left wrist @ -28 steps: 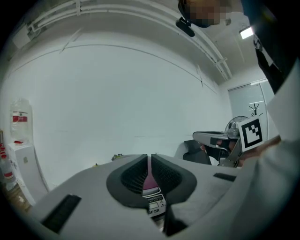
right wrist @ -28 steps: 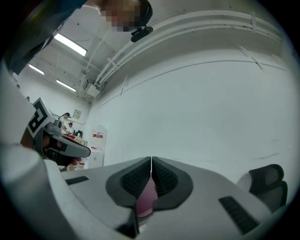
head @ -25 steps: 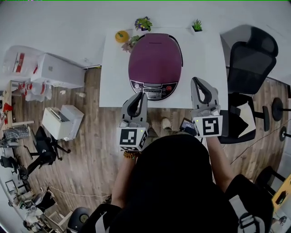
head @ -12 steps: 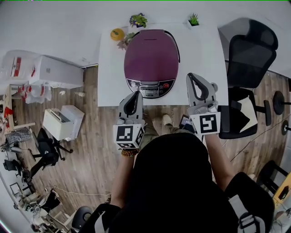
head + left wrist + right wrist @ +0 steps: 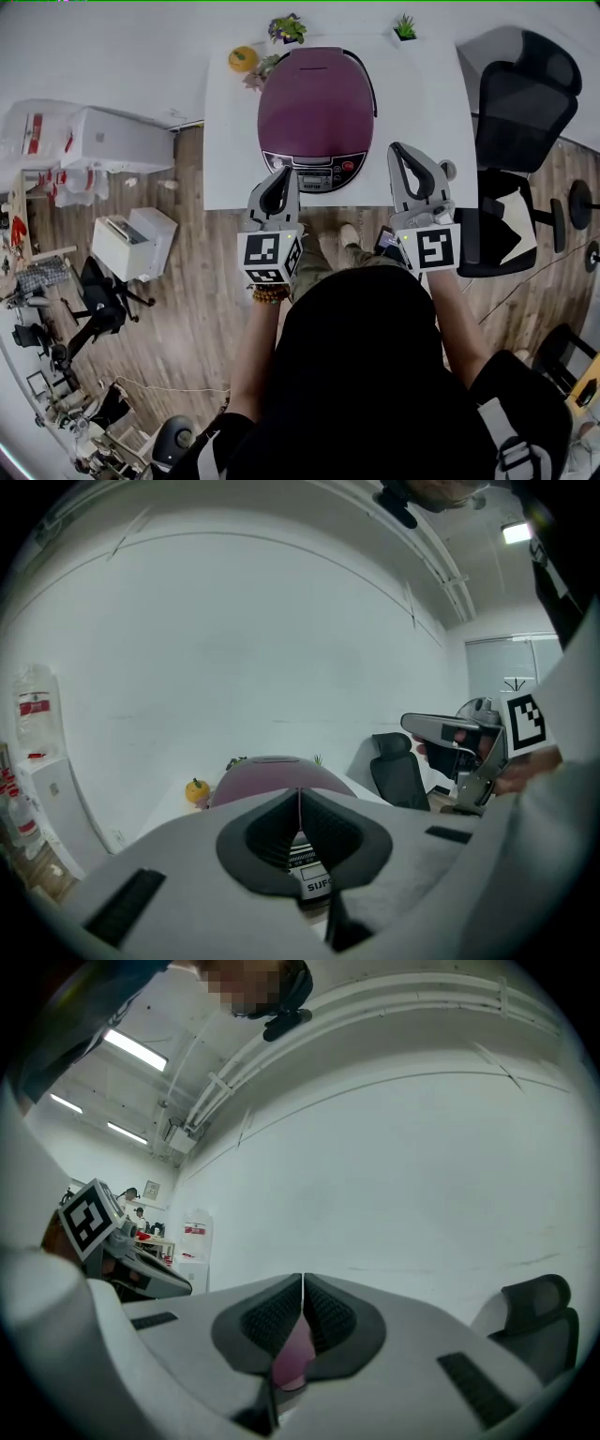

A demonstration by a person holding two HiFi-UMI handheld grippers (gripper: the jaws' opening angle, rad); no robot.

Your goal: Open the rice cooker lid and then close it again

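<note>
Left gripper [image 5: 281, 174] dipped toward cooker [image 5: 317, 117]; it and right gripper [image 5: 399, 150] closed, empty. Lid [image 5: 316, 94] down: opening, closing both pending.

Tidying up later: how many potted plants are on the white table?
2 plants: one behind-left of the rice cooker, one near the far right corner. The sprig beside the cooker may be another.
</note>
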